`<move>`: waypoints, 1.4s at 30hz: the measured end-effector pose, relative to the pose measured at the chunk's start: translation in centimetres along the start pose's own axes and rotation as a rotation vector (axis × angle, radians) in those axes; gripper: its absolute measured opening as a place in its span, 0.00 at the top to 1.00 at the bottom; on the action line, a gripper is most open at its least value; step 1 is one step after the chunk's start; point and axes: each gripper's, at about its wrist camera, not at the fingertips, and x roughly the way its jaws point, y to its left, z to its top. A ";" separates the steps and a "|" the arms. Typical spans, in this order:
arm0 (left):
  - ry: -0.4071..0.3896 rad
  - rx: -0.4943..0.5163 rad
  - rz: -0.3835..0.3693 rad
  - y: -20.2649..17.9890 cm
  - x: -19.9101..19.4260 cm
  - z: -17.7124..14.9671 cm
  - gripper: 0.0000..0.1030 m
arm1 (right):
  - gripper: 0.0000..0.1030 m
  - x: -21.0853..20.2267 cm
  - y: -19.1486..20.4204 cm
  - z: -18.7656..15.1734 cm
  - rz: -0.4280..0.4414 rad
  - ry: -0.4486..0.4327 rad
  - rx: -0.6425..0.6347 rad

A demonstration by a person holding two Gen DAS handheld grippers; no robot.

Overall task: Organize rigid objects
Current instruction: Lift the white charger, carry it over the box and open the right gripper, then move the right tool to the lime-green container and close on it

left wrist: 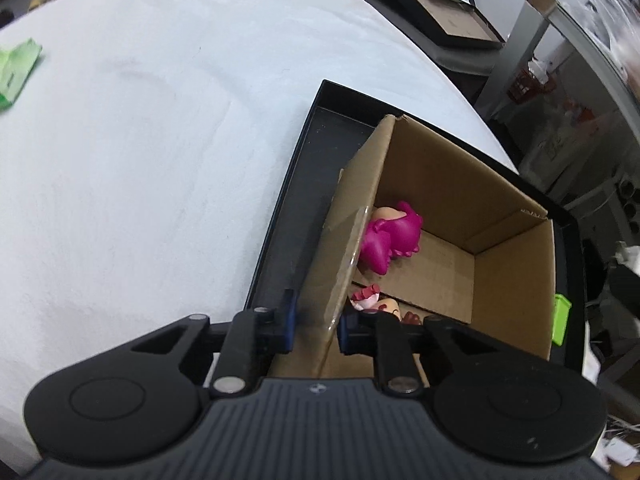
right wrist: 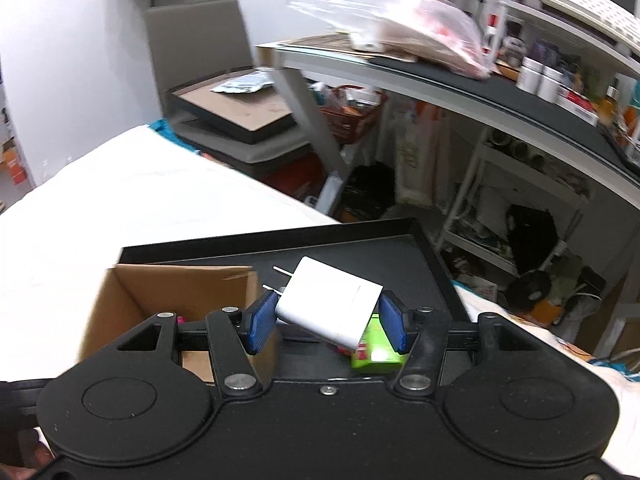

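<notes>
Left gripper (left wrist: 314,330) angled steeply down, jaws pinching cardboard box (left wrist: 460,216) wall.

A: Where did the left wrist camera look from?

B: From just behind its gripper, steeply down and close into the open brown cardboard box (left wrist: 460,216), whose near wall stood between the fingers, with the white cloth-covered table (left wrist: 160,140) spreading to the left.

A: And the right wrist one?

B: It sat higher and tilted less, facing across the shallow black rectangular tray (right wrist: 400,256) toward the cluttered grey metal shelving (right wrist: 520,120) beyond.

A: What did they share?

B: The box, the tray under it and the table.
</notes>
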 end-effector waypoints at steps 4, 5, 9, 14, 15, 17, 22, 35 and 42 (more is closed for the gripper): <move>-0.001 -0.013 -0.013 0.4 0.0 0.0 0.81 | 0.47 0.3 2.1 0.1 0.049 0.016 -0.034; 0.004 -0.021 -0.018 0.4 0.0 0.0 0.81 | 0.47 0.4 2.6 0.1 0.056 0.020 -0.039; 0.021 -0.053 -0.035 0.7 0.0 -0.3 0.81 | 0.47 0.8 4.1 0.2 0.064 0.034 -0.066; 0.038 -0.092 -0.056 1.0 0.0 -0.5 0.81 | 0.47 1.6 5.6 0.1 0.062 0.049 -0.085; 0.040 -0.094 -0.062 1.1 0.0 -0.5 0.80 | 0.47 1.8 5.8 0.1 0.062 0.051 -0.085; 0.042 -0.092 -0.069 1.2 0.1 -0.4 0.80 | 0.47 2.3 6.3 0.3 0.070 0.060 -0.072; 0.042 -0.059 -0.088 0.9 0.0 -0.4 0.77 | 0.44 2.9 7.1 0.8 0.104 0.058 -0.054; -0.014 0.024 -0.028 0.0 -0.7 -0.8 0.68 | 0.12 0.0 3.6 0.1 0.015 -0.033 -0.029; -0.087 0.117 0.037 -1.2 -2.0 -1.4 0.64 | 0.06 -1.2 0.5 -1.2 -0.029 -0.091 0.006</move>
